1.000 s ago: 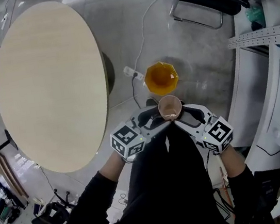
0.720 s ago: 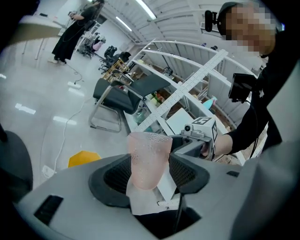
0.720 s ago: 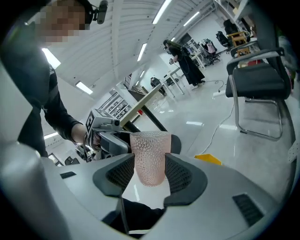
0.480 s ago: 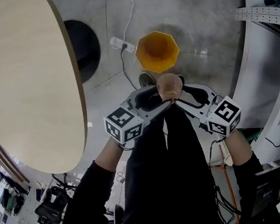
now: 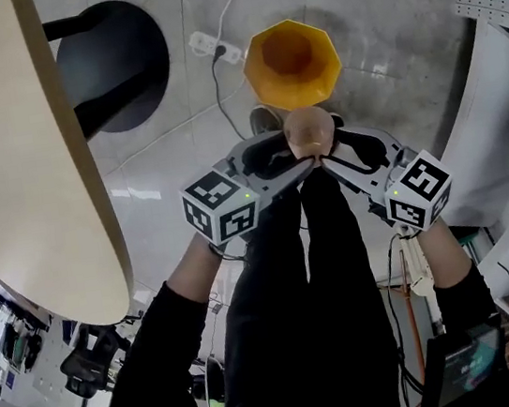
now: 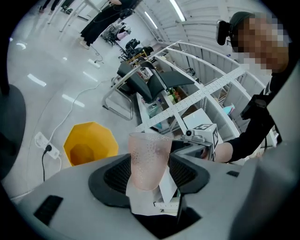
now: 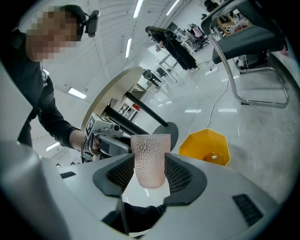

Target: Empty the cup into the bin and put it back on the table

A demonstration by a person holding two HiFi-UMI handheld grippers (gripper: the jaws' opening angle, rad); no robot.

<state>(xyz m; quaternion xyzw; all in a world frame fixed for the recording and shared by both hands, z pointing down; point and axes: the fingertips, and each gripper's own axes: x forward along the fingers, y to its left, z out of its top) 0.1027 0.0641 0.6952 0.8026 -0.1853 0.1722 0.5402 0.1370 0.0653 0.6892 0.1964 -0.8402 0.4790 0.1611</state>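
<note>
A pink dimpled plastic cup [image 5: 308, 131] hangs in the air over the near rim of the orange bin [image 5: 290, 62], tipped so that its base faces me. My left gripper [image 5: 298, 165] and right gripper [image 5: 328, 156] are both shut on it from opposite sides. In the left gripper view the cup [image 6: 147, 158] stands between the dark jaw pads, with the bin [image 6: 88, 143] on the floor beyond. The right gripper view shows the cup [image 7: 151, 159] pinched likewise, and a small pale item lies inside the bin [image 7: 206, 144]. The round wooden table [image 5: 12, 168] is at the left.
The table's black base [image 5: 111, 67] and a white power strip [image 5: 210, 45] with its cable lie on the grey floor beside the bin. White shelving [image 5: 506, 113] runs along the right. A black chair [image 6: 140, 82] stands further off. The person's dark trouser legs [image 5: 314, 284] fill the lower middle.
The cup has gone from upright, mouth towards me, to tipped forward with its base showing. Both grippers and the head have moved closer to the bin.
</note>
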